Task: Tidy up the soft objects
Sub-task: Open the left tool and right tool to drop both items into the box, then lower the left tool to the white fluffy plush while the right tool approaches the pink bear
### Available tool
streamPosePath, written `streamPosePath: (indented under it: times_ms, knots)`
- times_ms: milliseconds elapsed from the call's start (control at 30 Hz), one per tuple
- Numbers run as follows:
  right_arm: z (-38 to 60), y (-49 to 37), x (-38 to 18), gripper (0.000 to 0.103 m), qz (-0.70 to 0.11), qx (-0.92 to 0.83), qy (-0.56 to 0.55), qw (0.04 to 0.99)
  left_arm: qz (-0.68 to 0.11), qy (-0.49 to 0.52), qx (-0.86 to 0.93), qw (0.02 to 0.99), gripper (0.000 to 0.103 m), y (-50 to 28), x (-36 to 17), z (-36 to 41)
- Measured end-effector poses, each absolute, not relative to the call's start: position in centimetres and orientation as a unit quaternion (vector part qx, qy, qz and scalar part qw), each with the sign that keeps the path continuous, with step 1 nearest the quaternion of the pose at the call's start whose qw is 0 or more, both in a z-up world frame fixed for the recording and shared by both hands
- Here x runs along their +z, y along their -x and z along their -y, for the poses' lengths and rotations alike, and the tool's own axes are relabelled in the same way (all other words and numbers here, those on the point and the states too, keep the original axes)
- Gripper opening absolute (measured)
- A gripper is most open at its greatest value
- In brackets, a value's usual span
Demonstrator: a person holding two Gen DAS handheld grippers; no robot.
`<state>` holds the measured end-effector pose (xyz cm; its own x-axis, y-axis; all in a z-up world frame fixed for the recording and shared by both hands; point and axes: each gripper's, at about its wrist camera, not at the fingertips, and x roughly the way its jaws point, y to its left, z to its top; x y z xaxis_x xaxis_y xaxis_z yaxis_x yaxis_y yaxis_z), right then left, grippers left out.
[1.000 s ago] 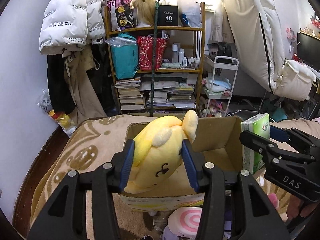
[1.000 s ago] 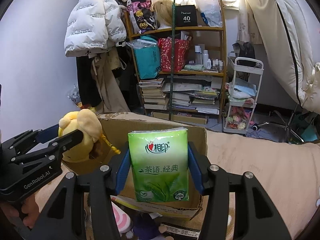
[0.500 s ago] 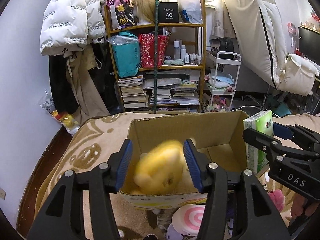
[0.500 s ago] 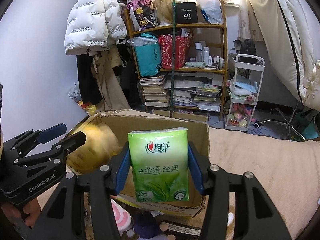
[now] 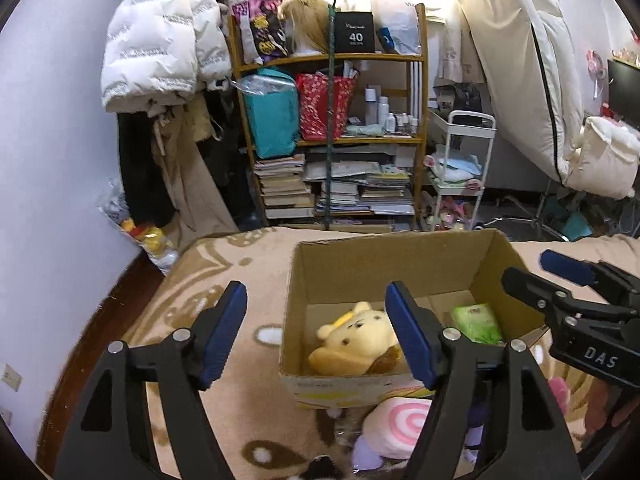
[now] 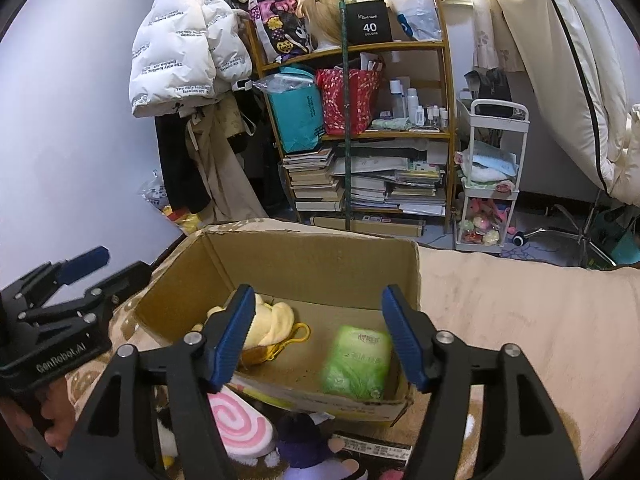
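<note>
An open cardboard box (image 5: 384, 264) (image 6: 312, 268) stands on the bed in front of both grippers. Inside it, a yellow bear plush (image 5: 356, 340) (image 6: 272, 320) lies on its side at the left. A green tissue pack (image 5: 476, 320) (image 6: 358, 360) lies flat at the right. My left gripper (image 5: 316, 300) hovers over the box's near left edge, jaws opening, nothing between its blue pads. My right gripper (image 6: 319, 300) hangs over the near right part, jaws also opening and empty. Each gripper shows in the other's view: the right one (image 5: 560, 280) and the left one (image 6: 92, 268).
A pink swirl plush (image 5: 400, 424) (image 6: 236, 420) and a purple plush (image 6: 304, 444) lie just in front of the box. A beige patterned blanket (image 5: 224, 276) covers the bed. Beyond stand a crowded wooden shelf (image 5: 332, 140), a white cart (image 5: 460, 168) and hanging coats.
Both grippers opened. The yellow plush dropped from the left gripper into the box, and the green tissue pack dropped from the right gripper into the box beside it.
</note>
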<state>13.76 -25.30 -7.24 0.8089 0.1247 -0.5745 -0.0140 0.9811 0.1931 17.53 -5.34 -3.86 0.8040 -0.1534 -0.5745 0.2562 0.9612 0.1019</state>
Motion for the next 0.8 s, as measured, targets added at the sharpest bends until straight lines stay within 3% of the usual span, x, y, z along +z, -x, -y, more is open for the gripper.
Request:
streamPosePath:
  times_ms: [67,167,433,600,667,800]
  knots:
    - [25.1,-13.3,-6.9,0.086,-0.303,0.031,-0.086,0.949,-0.288,-0.102,-0.099,0.947,0.075,-17.0,-3.4,5.2]
    - [25.0,-12.6,-6.5,0.091,-0.300,0.020,-0.080,0.950,-0.283,-0.105,-0.094,0.949,0.081,-16.2,-2.8,4.8]
    - [25.0,-10.1,-5.0,0.093,-0.295,0.014,-0.080,0.952,-0.295,-0.119,-0.092,0.944,0.084,-14.1,-2.5,4.0]
    - [25.1,-8.4,-4.1,0.094,-0.295,0.011,-0.088,0.951,-0.311,-0.115,-0.092,0.939,0.091,-12.9,-2.8,3.5]
    - [25.1,-7.5,-3.9,0.102,-0.295,0.005,-0.091,0.951,-0.321,-0.107,-0.096,0.936,0.091,-12.3,-3.0,3.2]
    - [25.0,-6.0,-3.4,0.103,-0.294,-0.001,-0.092,0.951,-0.333,-0.103,-0.094,0.932,0.091,-11.3,-3.1,2.8]
